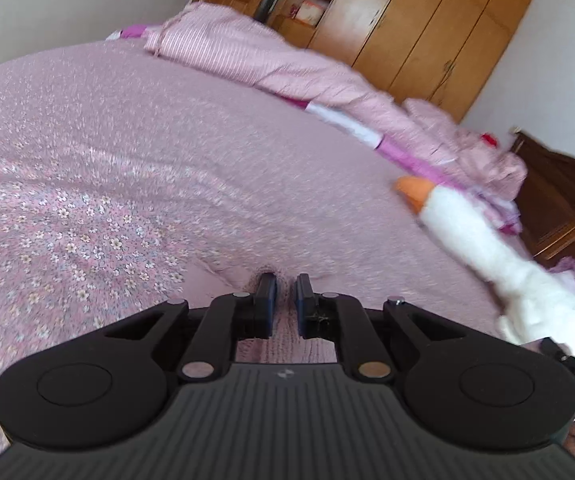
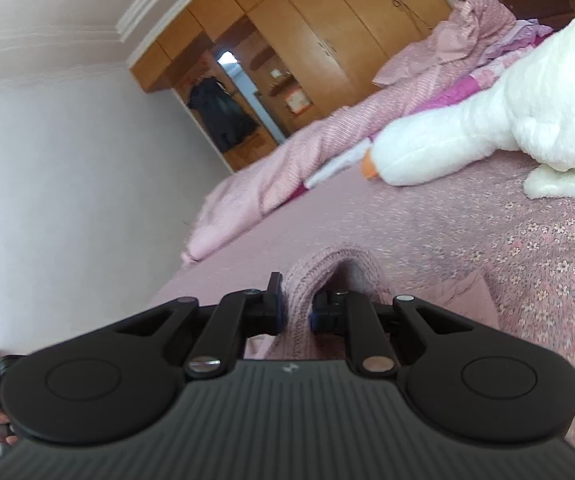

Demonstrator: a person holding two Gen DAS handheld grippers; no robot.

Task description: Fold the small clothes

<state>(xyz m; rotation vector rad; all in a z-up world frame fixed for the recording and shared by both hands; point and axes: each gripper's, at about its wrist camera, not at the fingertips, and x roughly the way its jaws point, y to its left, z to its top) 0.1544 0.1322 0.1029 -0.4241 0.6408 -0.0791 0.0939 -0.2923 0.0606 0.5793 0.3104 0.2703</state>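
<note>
A: Item one, nearest: left gripper [image 1: 285,282], fingers drawn close, pinching an edge of the pink knit garment [image 1: 283,340].

B: Right gripper [image 2: 295,300]?

A: Fingers clamped on a raised fold of the same garment [image 2: 327,276]; lifted, likely to carry one edge over.

B: Beyond the fingertips?

A: Floral bedspread [image 1: 87,184], then plush goose [image 2: 487,120] right of the fingers, striped quilt [image 1: 247,52], wardrobe [image 1: 427,28] farthest.

B: Differences between views?

A: Only the right shows the fold standing; the left shows the goose's orange beak clearly.
</note>
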